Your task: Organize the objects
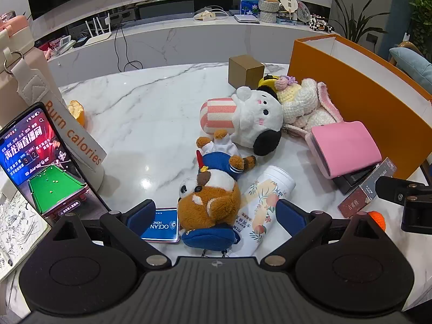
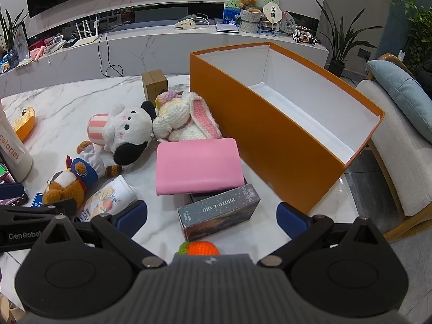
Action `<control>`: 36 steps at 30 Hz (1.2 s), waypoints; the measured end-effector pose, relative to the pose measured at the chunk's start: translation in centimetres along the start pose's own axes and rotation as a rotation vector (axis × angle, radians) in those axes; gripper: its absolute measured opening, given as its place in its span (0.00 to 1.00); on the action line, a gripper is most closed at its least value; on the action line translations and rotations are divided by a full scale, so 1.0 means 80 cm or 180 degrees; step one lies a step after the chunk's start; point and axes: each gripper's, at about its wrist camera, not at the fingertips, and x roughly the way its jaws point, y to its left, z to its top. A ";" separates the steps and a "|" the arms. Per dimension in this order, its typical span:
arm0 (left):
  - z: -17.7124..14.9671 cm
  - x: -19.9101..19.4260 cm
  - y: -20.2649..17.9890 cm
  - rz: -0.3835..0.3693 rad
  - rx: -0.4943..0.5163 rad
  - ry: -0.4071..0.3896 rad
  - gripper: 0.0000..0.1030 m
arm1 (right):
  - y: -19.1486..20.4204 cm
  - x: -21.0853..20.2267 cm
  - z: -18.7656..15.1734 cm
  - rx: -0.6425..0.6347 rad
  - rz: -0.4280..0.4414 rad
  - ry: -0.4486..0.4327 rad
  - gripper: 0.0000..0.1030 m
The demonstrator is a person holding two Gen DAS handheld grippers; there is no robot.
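Both jaws are spread wide, nothing held. The brown dog plush (image 1: pixel 210 202) is straddled by the left gripper (image 1: pixel 216 216); the peach-printed canister (image 1: pixel 266 202) touching it could be nudged and rolled.

table (image 2: pixel 81 100): glossy white marble, grey veins, lamp glints
orange box (image 2: pixel 270 145): smooth matt card, white inside
brown dog toy (image 1: pixel 213 197): fuzzy plush
bunny (image 2: pixel 183 118): knitted yarn, rough
pink pouch (image 2: pixel 198 166): smooth, soft-looking matt skin
photo-card carton (image 2: pixel 220 212): printed paper, slight sheen
gripper pads (image 2: pixel 290 216): blue cloth-like facing on matt black plastic
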 end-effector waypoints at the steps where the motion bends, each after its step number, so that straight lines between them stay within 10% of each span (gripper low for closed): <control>1: 0.000 0.000 0.000 -0.0002 0.0002 0.0002 1.00 | 0.000 0.000 0.000 0.0001 -0.0003 0.0002 0.99; 21: -0.003 0.016 0.003 -0.0056 0.0025 0.0098 1.00 | -0.012 0.000 0.010 0.0035 -0.0029 -0.0053 0.99; 27: -0.005 0.029 0.005 -0.0111 0.0037 0.0197 1.00 | -0.025 0.006 0.017 0.0030 0.0385 -0.0209 0.99; 36: 0.001 0.052 0.016 -0.0194 -0.0051 0.0246 1.00 | -0.031 0.024 0.019 0.0018 0.0121 0.0027 0.99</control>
